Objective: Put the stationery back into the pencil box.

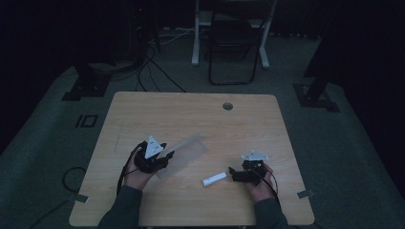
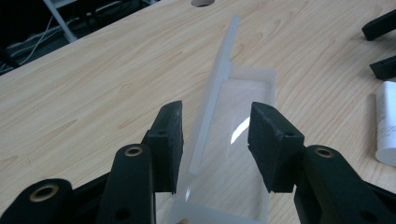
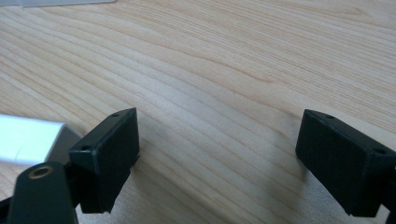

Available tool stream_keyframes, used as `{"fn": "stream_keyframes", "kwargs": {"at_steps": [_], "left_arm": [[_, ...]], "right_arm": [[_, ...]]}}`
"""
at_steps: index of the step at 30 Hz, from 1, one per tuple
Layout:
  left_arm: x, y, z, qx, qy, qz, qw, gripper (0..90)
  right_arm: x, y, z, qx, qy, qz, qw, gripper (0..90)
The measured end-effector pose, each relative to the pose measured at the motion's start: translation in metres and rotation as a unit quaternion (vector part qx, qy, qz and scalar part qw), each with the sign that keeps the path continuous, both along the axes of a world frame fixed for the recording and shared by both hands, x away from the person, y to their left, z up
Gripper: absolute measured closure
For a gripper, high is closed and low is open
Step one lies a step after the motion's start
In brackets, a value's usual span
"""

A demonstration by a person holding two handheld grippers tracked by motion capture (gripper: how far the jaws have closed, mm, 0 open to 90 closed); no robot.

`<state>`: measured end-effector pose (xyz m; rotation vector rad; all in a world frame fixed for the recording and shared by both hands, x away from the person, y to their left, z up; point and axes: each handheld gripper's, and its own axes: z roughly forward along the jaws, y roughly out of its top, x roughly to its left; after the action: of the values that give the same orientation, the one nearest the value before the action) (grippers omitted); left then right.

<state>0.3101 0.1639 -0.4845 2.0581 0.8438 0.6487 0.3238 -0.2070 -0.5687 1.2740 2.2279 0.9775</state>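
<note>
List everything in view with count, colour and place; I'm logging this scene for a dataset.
table: one, light wood, centre, round hole near its far edge
clear box: one, transparent, lid open, left of centre, between the left claw's jaws
white block: one, white, on the table just left of the right claw
chair: one, dark, folding, on the floor beyond the table
white frame: one, beside the chair
left claw: one, black, open around the box
right claw: one, black, open over bare wood
</note>
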Motion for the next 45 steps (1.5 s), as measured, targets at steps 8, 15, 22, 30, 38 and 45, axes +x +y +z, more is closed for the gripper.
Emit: {"fn": "stream_keyframes", "kwargs": {"at_steps": [8, 15, 22, 30, 38, 45], "left_arm": [[-0.006, -0.008, 0.009, 0.001, -0.006, -0.007, 1.0, 55.0], [-0.01, -0.019, 0.015, 0.003, -0.014, -0.023, 0.9996, 54.7], [-0.012, -0.03, 0.017, -0.002, -0.016, -0.035, 0.9992, 55.0], [-0.012, -0.04, 0.018, -0.013, -0.014, -0.046, 0.9987, 54.9], [-0.013, -0.05, 0.016, -0.011, -0.008, -0.059, 0.9981, 55.0], [-0.014, -0.057, 0.014, -0.008, -0.003, -0.07, 0.9975, 54.9]], "right_arm": [[0.0, -0.002, 0.0, 0.0, 0.0, -0.001, 1.0, 13.3], [0.001, -0.005, 0.0, 0.0, 0.0, -0.004, 1.0, 13.3], [0.001, -0.008, 0.0, 0.0, 0.001, -0.007, 1.0, 13.3], [0.001, -0.01, 0.0, -0.001, 0.0, -0.007, 1.0, 13.3], [0.001, -0.012, 0.0, 0.0, 0.001, -0.009, 1.0, 13.3], [0.001, -0.013, 0.0, 0.0, 0.0, -0.008, 1.0, 13.3]]}}
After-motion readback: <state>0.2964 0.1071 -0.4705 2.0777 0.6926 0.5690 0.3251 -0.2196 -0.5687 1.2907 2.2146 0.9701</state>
